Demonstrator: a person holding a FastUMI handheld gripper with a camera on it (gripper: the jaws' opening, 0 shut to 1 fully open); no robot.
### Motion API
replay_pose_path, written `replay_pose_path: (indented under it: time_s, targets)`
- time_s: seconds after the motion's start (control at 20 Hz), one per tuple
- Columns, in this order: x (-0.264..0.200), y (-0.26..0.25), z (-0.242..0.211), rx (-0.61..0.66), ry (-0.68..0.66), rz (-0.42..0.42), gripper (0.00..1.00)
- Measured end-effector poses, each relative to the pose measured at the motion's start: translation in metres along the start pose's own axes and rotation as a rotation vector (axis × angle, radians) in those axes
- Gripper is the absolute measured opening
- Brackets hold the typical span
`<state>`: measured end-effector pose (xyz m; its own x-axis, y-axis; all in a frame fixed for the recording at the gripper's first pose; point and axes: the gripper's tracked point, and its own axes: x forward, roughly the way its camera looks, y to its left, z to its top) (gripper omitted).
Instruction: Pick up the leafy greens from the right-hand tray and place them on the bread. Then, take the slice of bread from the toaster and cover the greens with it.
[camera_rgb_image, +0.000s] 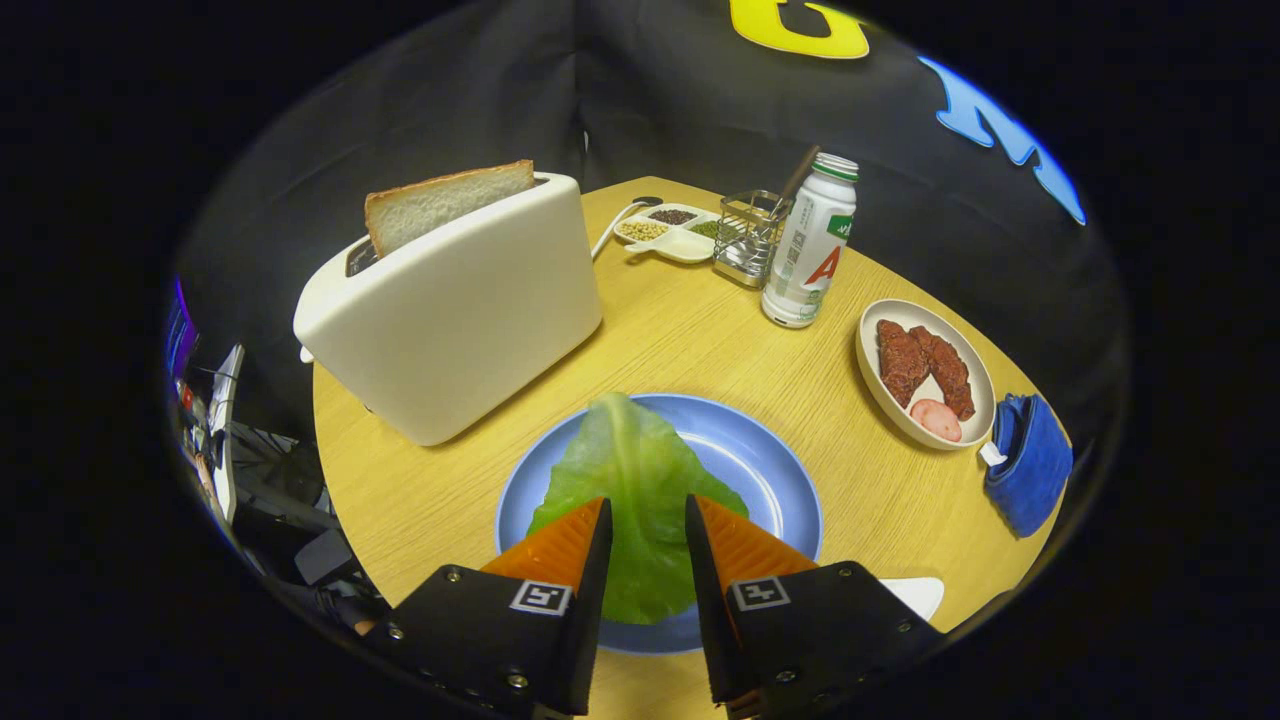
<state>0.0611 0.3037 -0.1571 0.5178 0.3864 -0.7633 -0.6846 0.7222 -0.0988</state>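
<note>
Tool (648, 530) hangs over the blue plate (770, 470), fingers parted a moderate gap w/ the lettuce leaf (630, 480) showing between them. Leaf lies spread on the plate, reaching ahead of the fingertips twd the toaster (450, 320). Can't tell if the fingers touch or pinch the leaf; they look set apart w/ nothing clamped. The bread that should sit under the greens isn't visible, the leaf prob covers it, so can't confirm.

My read: greens step looks done or about done, leaf resting where it belongs. Next up is the bread slice (445, 205) standing upright in the toaster slot, top half poking out. That calls for lifting the tool clear of the leaf w/o dragging it, swinging up and left, and coming down over the slice so the fingers straddle its flat faces, then a straight pull up.

Around: white plate of meat slices (925, 370) off to the right, a blue cloth (1030, 465) just beside it. Beyond the blue plate, a white bottle (810, 245), a wire utensil holder (750, 235) next to it, and a small divided dish of grains (670, 230) further back. All on the wooden counter (690, 340).

Nothing blocks the path to the toaster; the main risk is the toaster wall close by the slice, which leaves little room for the fingers.
</note>
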Motion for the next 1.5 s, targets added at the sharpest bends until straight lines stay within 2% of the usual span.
replay_pose_path:
  time_s: [0.15, 0.4, 0.6, 0.75, 1.0, 1.3, 1.4, 1.5]
  targets:
    - [-0.013, -0.002, 0.010, 0.019, -0.092, -0.048, 0.44]
    - [-0.042, 0.016, 0.027, 0.055, -0.353, -0.151, 0.44]
    - [-0.066, 0.046, 0.044, 0.073, -0.547, -0.171, 0.44]
    - [-0.079, 0.063, 0.051, 0.076, -0.618, -0.191, 0.44]
    - [-0.085, 0.103, 0.071, 0.097, -0.718, -0.178, 0.44]
    - [-0.083, 0.131, 0.099, 0.094, -0.800, -0.243, 0.44]
    - [-0.081, 0.134, 0.110, 0.124, -0.827, -0.289, 0.44]
    - [-0.075, 0.146, 0.122, 0.163, -0.844, -0.294, 0.44]
